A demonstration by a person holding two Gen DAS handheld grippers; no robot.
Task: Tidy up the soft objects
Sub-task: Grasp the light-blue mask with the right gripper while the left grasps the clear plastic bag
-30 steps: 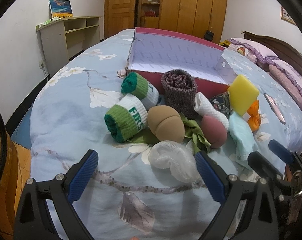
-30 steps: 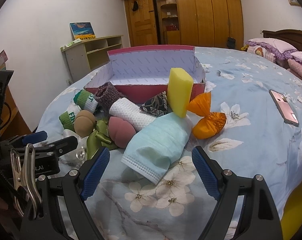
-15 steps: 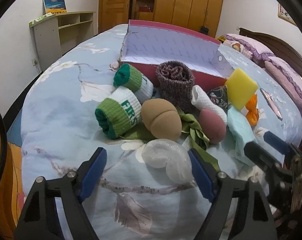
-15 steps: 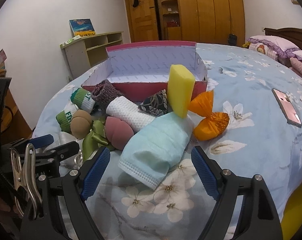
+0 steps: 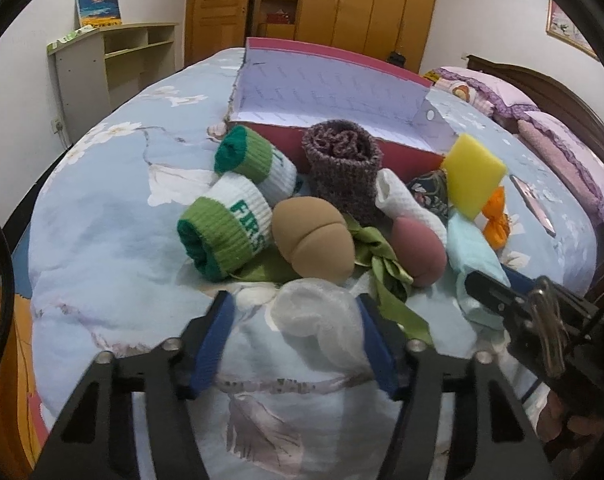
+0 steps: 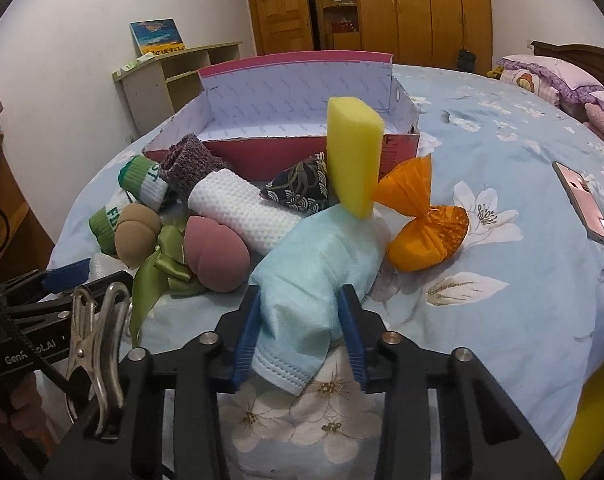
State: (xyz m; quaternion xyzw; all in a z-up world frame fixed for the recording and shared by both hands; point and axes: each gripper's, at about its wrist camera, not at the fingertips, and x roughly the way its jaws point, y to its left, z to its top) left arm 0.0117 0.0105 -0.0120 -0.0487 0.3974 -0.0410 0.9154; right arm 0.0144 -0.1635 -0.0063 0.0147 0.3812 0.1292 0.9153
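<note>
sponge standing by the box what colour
Yellow sponge, clearest in the right wrist view.

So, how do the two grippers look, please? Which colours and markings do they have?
Both are alike: the left gripper and right gripper have black angular frames with cut-out openings, silver bolt heads and blue pads on the fingers. Seen from the side, the left one carries white lettering and a silver metal clip.

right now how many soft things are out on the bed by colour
green and white: 2 sock rolls
purple: 1
tan: 1
pink: 1
white: 2
yellow: 1
orange: 1
blue: 1
dark patterned: 1
green ribbon: 1
total: 12
</note>
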